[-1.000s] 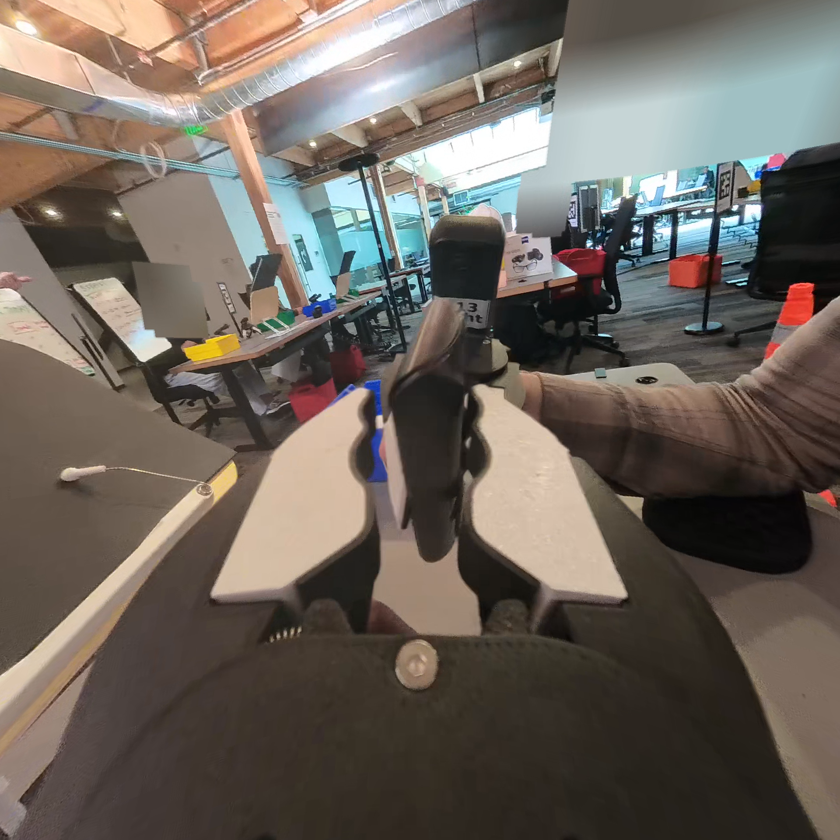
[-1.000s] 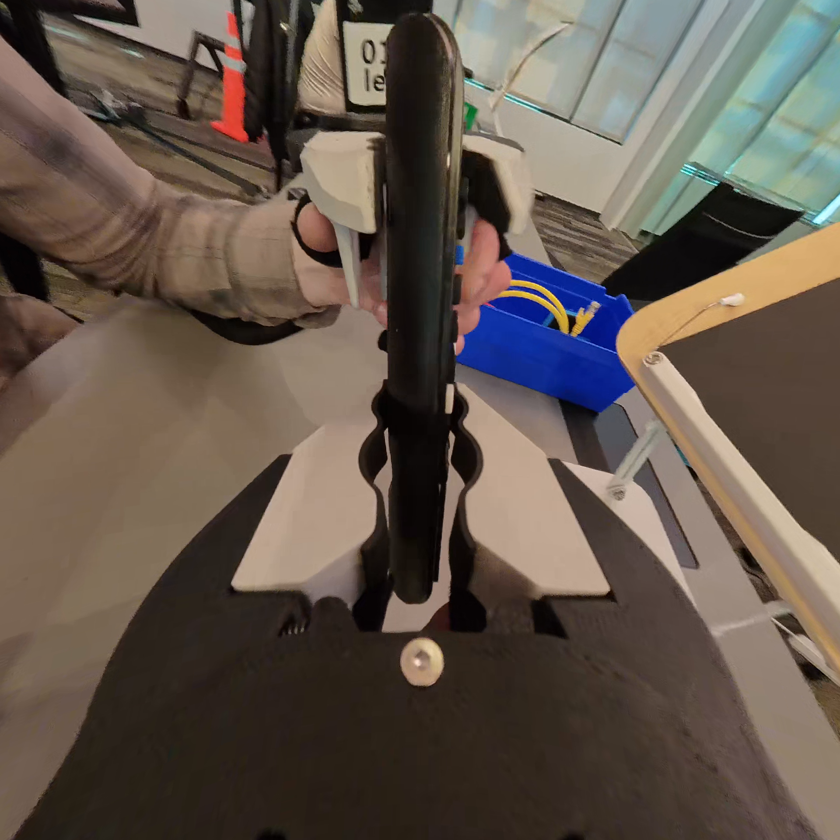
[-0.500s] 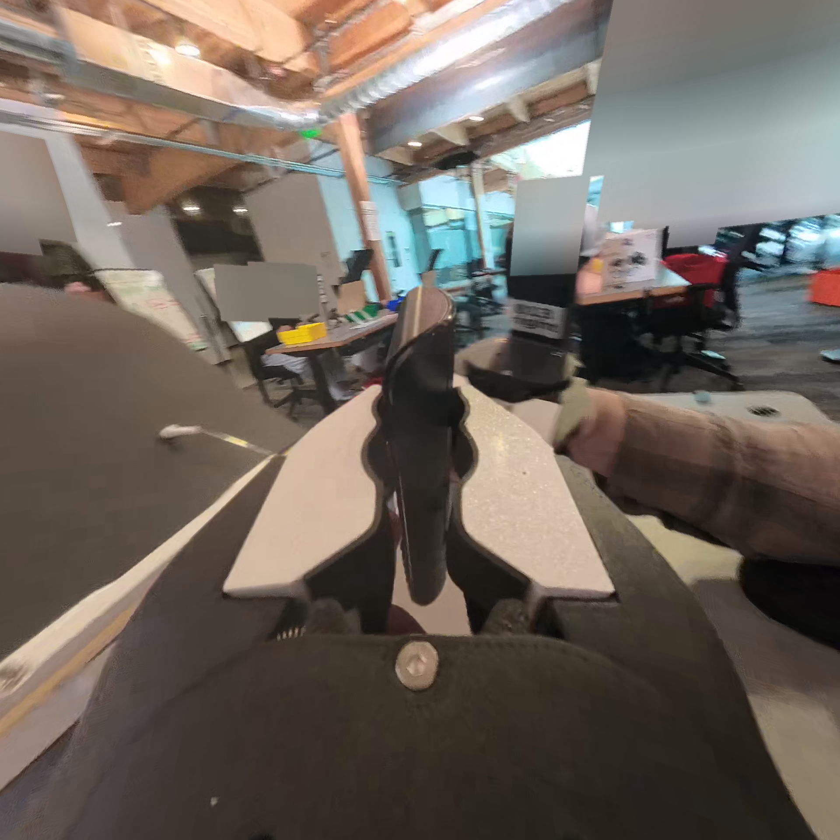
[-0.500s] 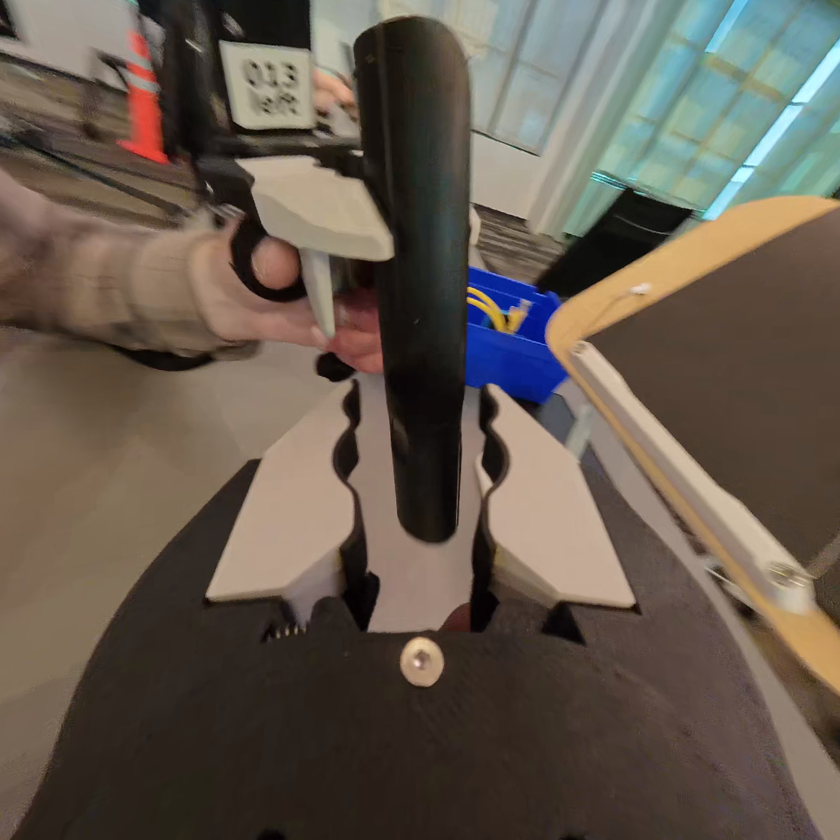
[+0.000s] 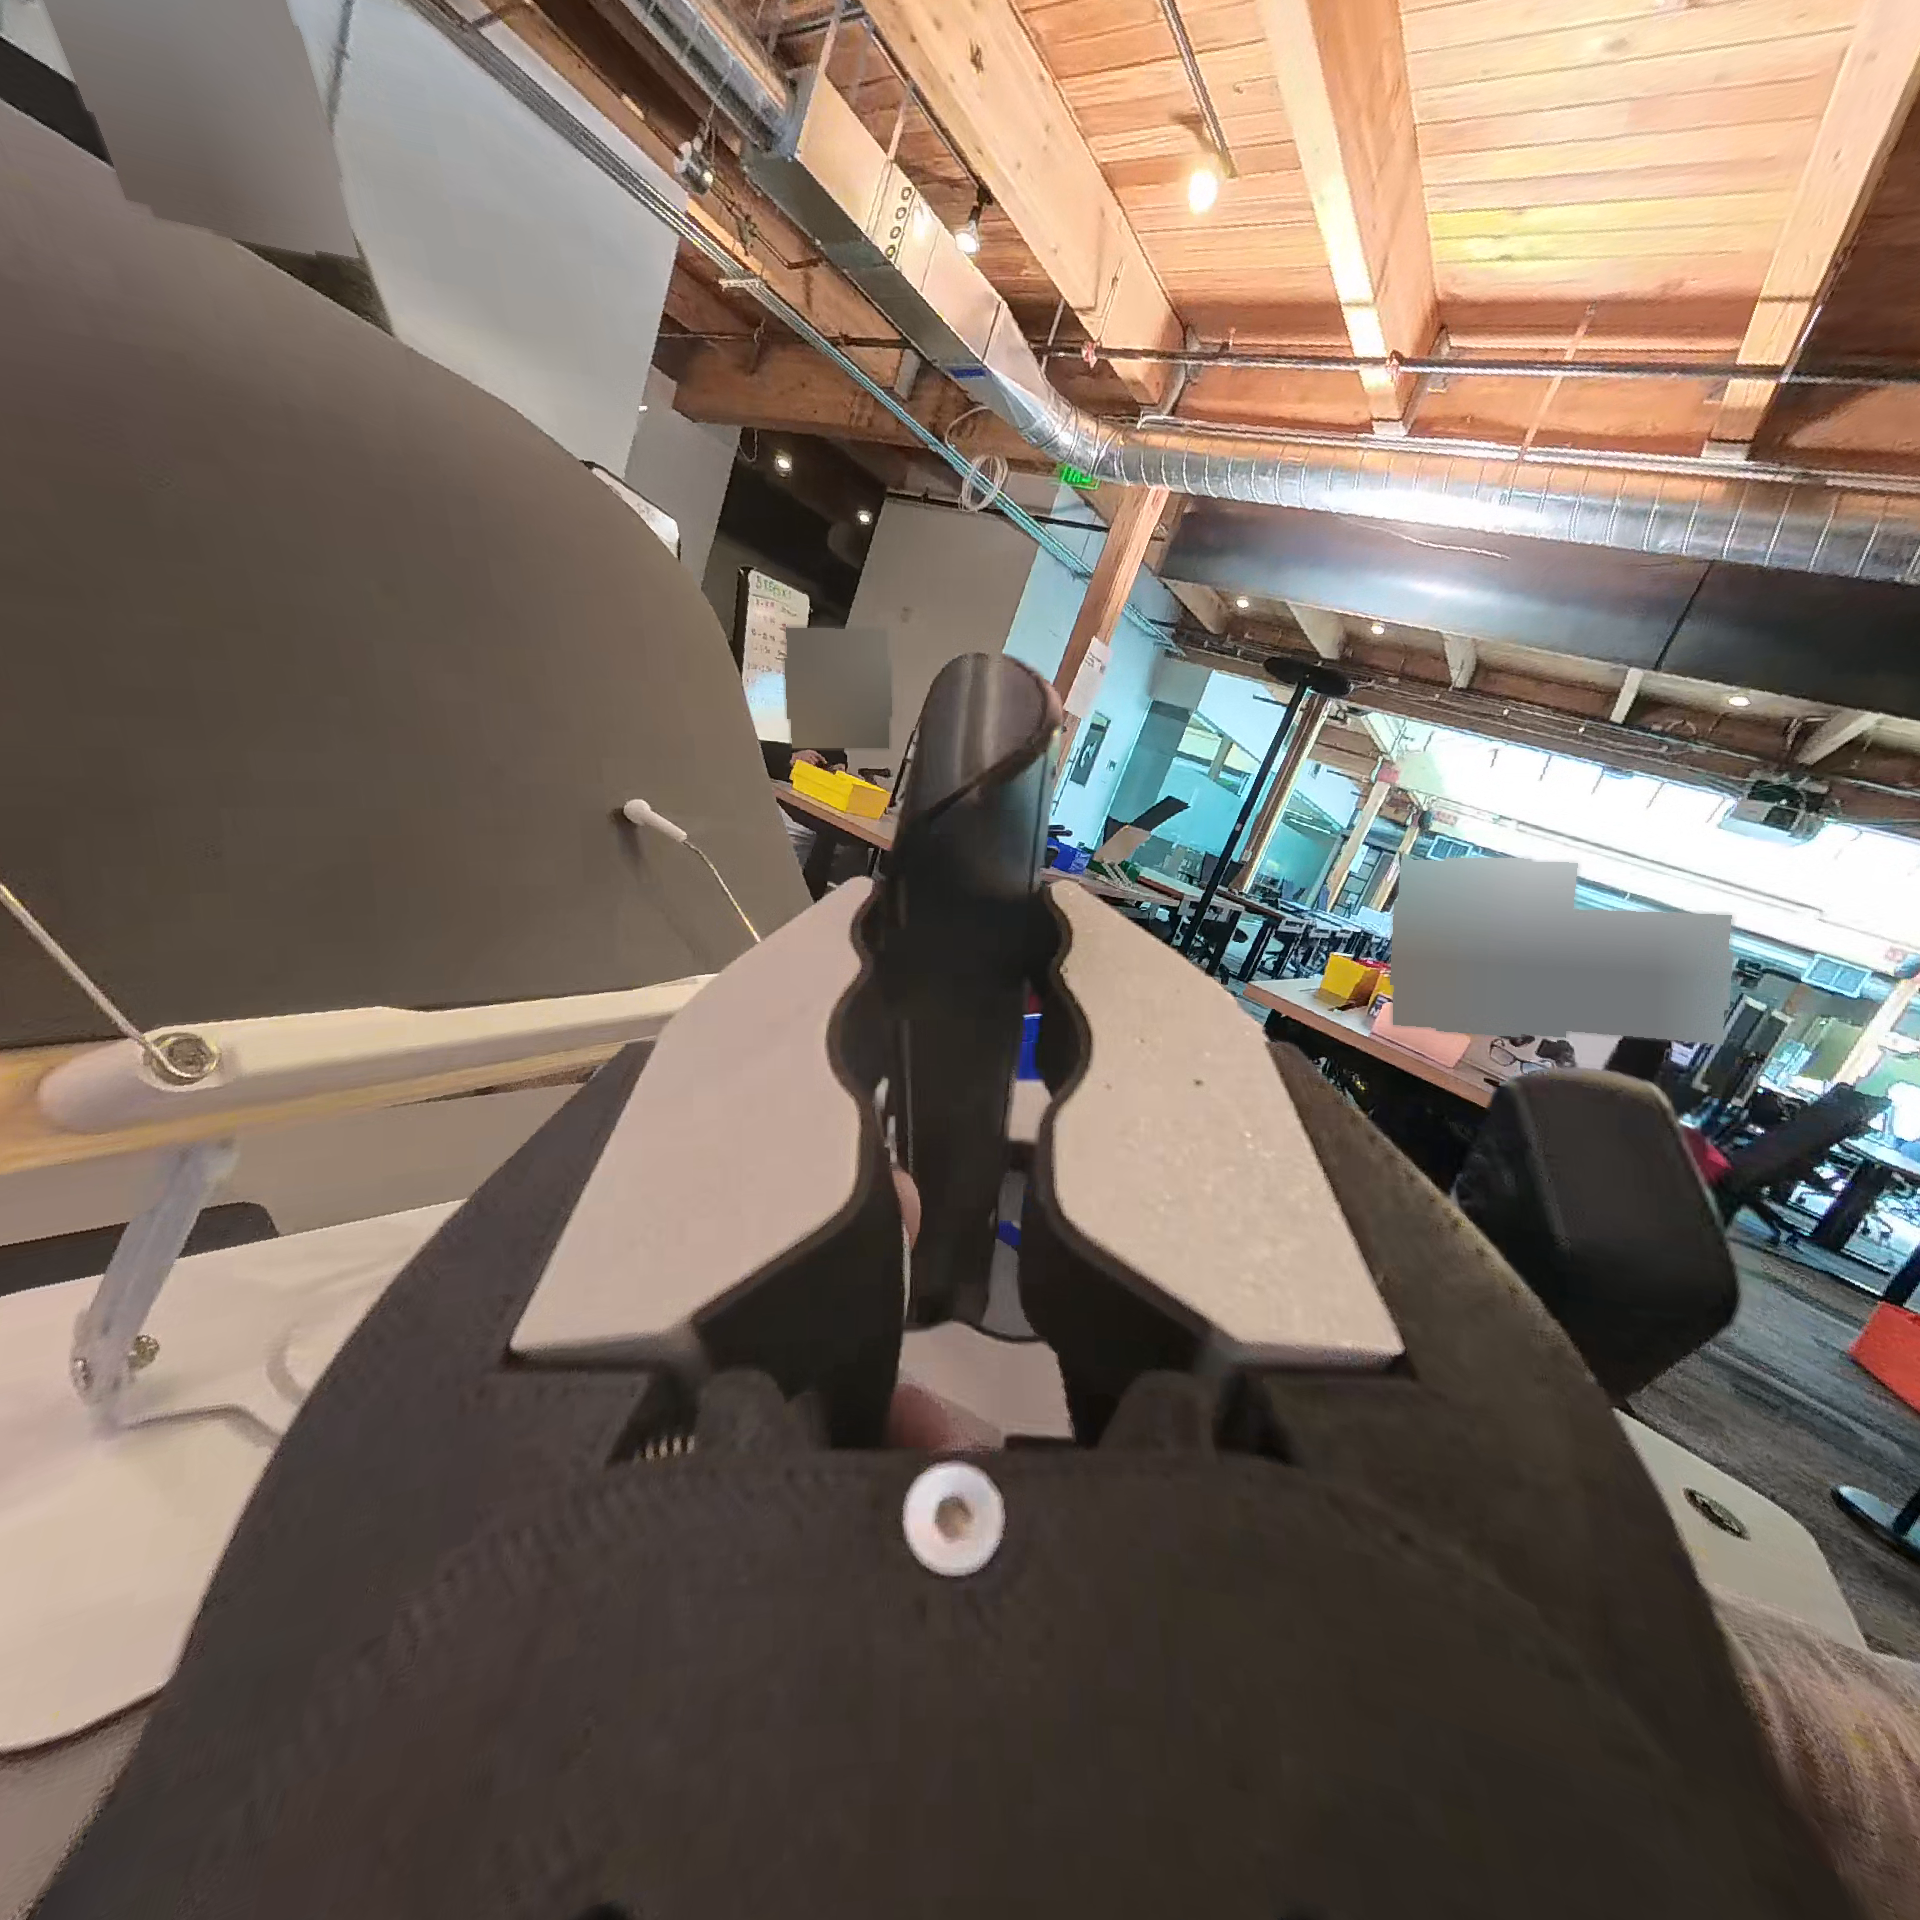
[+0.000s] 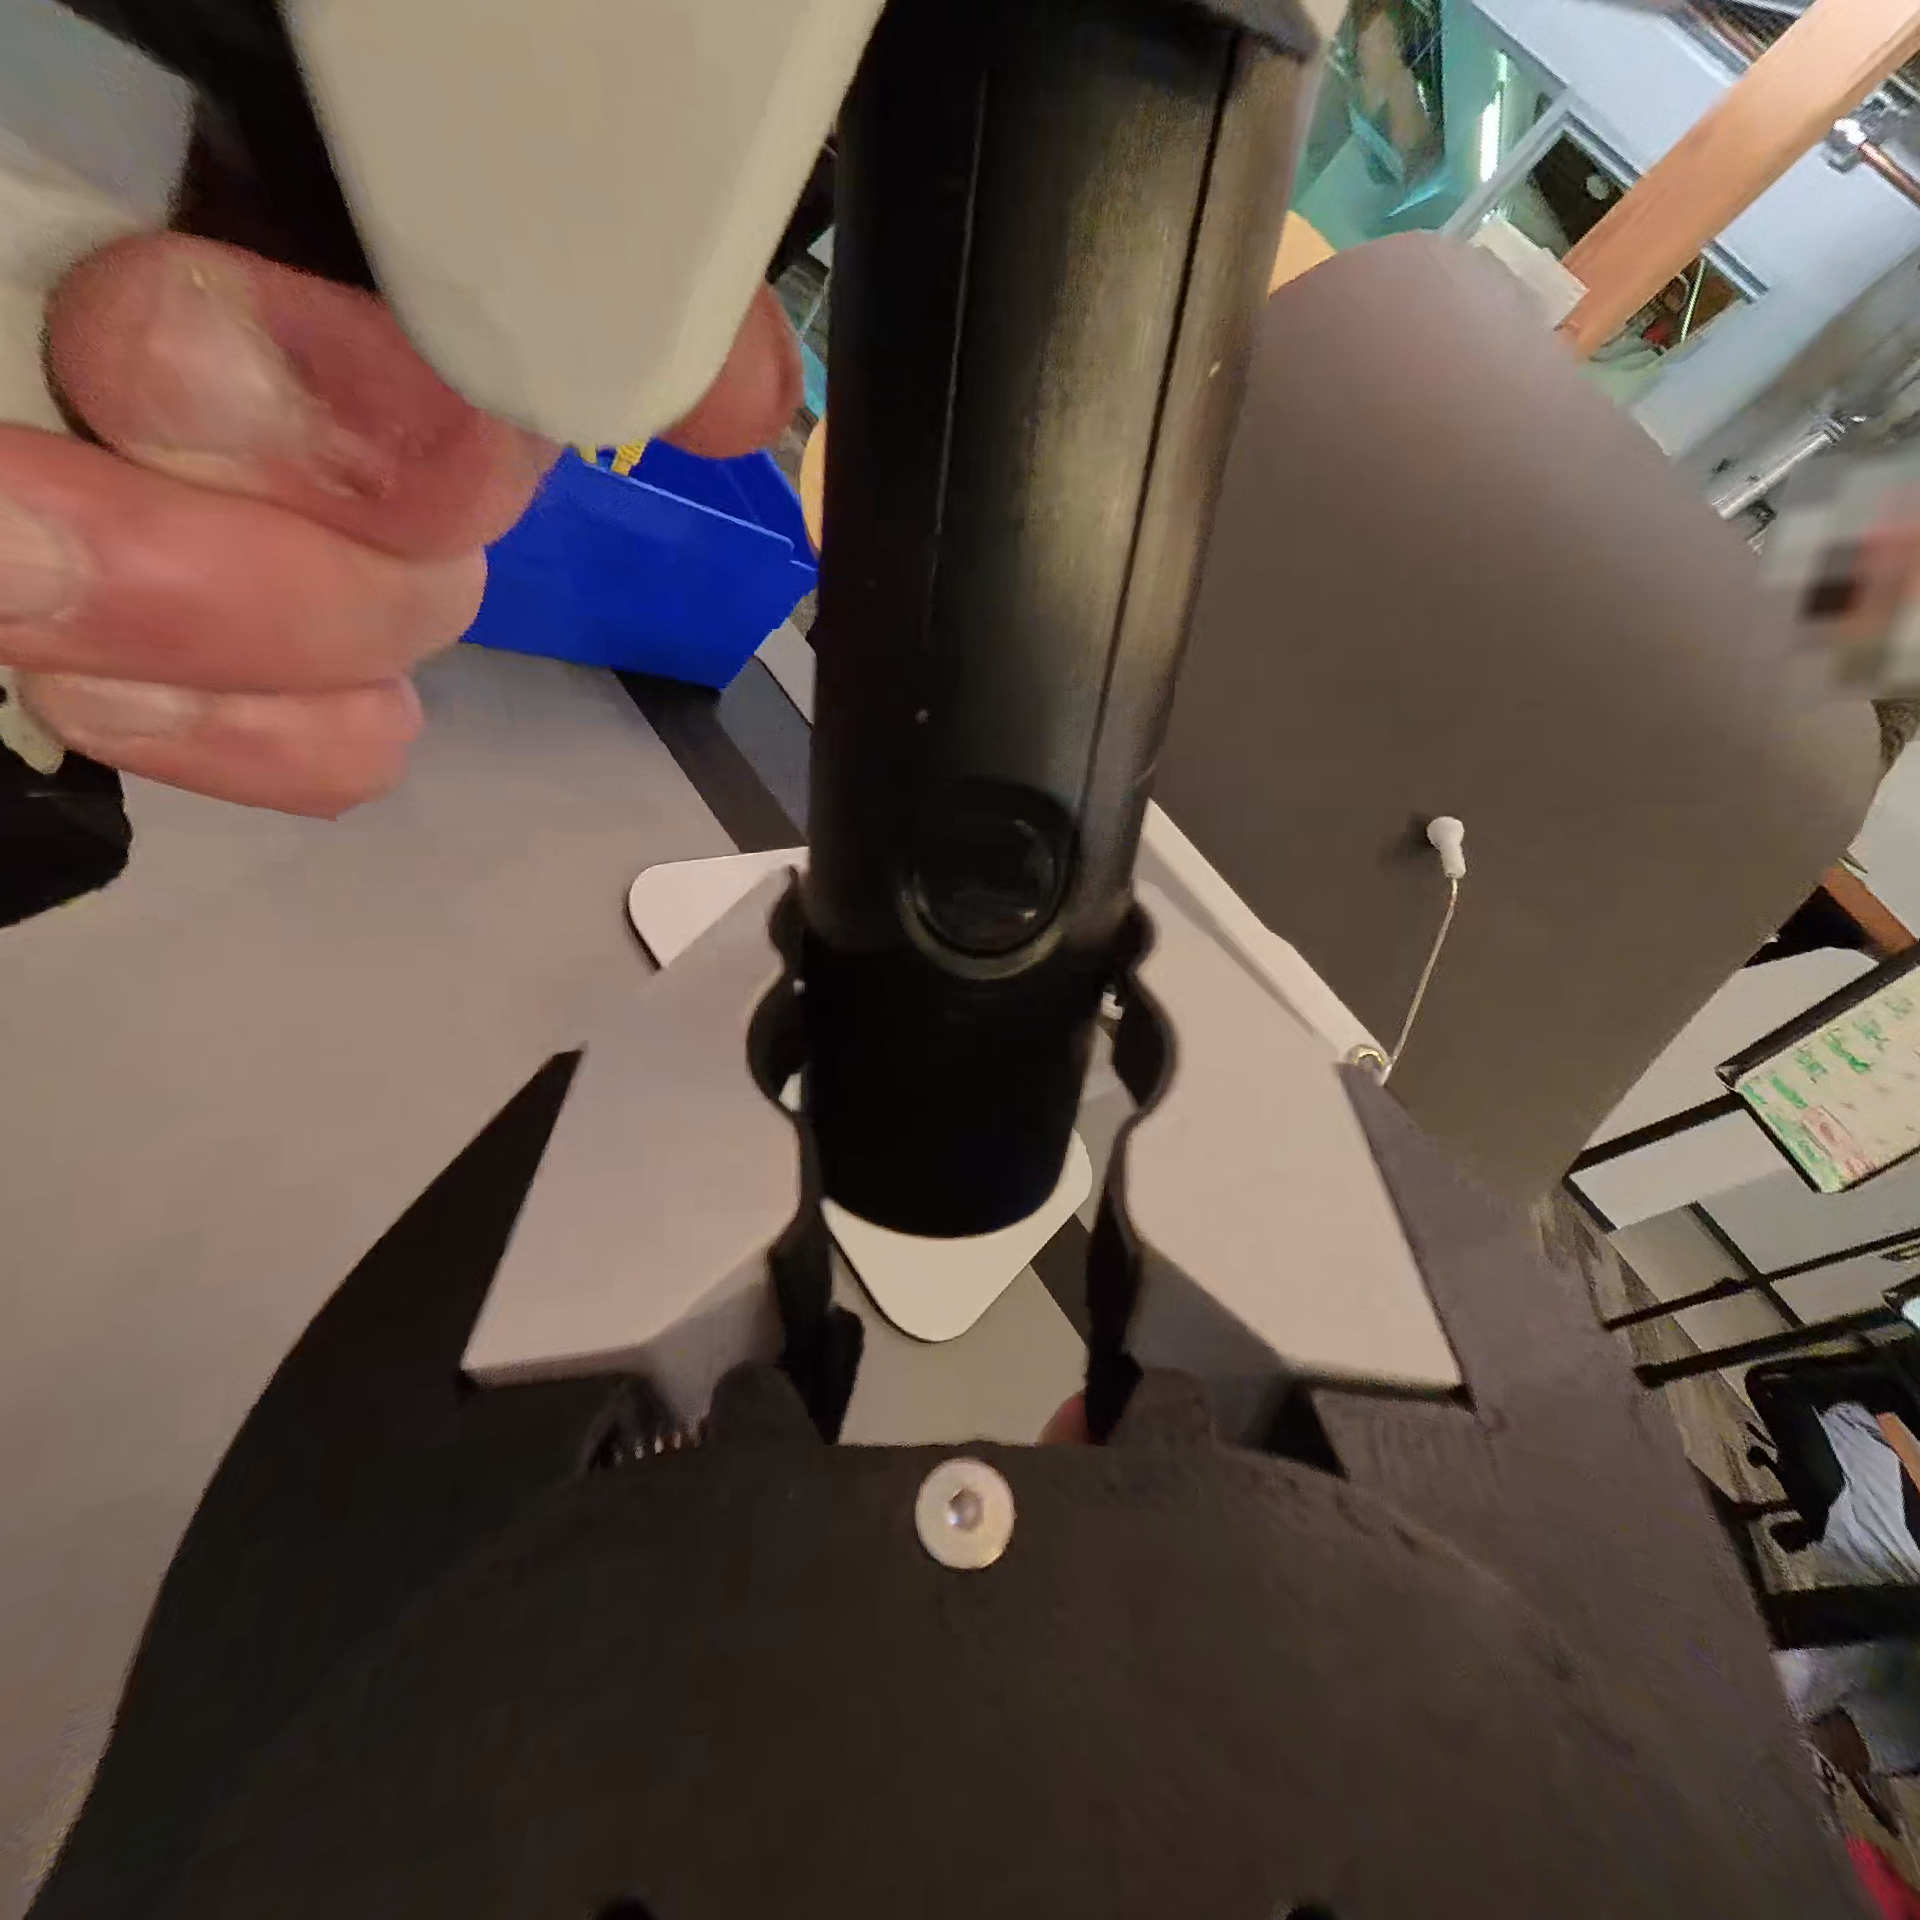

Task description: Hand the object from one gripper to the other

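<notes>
A long black case-like object is clamped between the pads of my left gripper and sticks up past the fingertips. In the right wrist view the same black object shows its broad face with a round window. It hangs down between the fingers of my right gripper, which is open, with thin slivers of light between the pads and the object. The left gripper's white finger and the hand holding that gripper are at the upper left of this view.
A blue bin stands on the grey table behind the hand. A dark grey rounded board on a white bracket stands close by; it also fills the left of the left wrist view. A black chair back is at the right. The grippers' ends are close to 11 centimetres from one another.
The left gripper closed on the black object and the right gripper opened and let it go. The object has turned between the right fingers, now showing its broad face. Both views have swung.
</notes>
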{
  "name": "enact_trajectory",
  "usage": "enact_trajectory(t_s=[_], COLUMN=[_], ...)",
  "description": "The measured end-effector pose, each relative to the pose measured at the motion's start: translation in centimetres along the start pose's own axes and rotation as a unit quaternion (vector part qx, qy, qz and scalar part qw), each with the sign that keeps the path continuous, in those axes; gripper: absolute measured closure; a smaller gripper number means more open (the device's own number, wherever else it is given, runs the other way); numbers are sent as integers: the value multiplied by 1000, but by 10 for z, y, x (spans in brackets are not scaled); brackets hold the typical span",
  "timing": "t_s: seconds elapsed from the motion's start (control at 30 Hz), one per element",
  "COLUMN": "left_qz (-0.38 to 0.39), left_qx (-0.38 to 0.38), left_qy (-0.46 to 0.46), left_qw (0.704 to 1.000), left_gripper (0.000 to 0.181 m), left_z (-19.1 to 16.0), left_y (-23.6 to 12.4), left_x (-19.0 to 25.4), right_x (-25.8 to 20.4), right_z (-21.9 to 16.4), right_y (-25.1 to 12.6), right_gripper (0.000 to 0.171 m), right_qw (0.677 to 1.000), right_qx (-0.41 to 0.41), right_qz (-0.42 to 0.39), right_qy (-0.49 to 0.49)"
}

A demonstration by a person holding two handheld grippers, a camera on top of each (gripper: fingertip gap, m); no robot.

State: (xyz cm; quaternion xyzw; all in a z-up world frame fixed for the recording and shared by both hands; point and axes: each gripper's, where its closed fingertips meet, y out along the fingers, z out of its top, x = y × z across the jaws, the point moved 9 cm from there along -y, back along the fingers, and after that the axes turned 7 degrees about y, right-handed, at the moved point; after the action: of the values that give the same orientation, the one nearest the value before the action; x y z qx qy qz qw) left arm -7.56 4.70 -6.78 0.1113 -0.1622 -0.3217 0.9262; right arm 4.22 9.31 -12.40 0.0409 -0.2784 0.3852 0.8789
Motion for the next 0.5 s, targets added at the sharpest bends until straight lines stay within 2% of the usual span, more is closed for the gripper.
enact_trajectory(t_s=[0.03, 0.37, 0.5], left_qz=[0, -40, -66], left_qx=[3, 16, 38], left_qy=[-1, 47, 79], left_qw=[1000, 998, 994], left_gripper=[157, 154, 124], left_z=[0, 9, 18], left_y=[0, 0, -2], left_x=[1, 5, 4], right_x=[0, 15, 25], right_z=[0, 5, 5], right_y=[-1, -13, -19], right_gripper=[121, 122, 123], right_qw=[1000, 997, 985], right_qx=[4, 41, 65], right_qz=[3, 56, 136], right_qy=[0, 21, 82])
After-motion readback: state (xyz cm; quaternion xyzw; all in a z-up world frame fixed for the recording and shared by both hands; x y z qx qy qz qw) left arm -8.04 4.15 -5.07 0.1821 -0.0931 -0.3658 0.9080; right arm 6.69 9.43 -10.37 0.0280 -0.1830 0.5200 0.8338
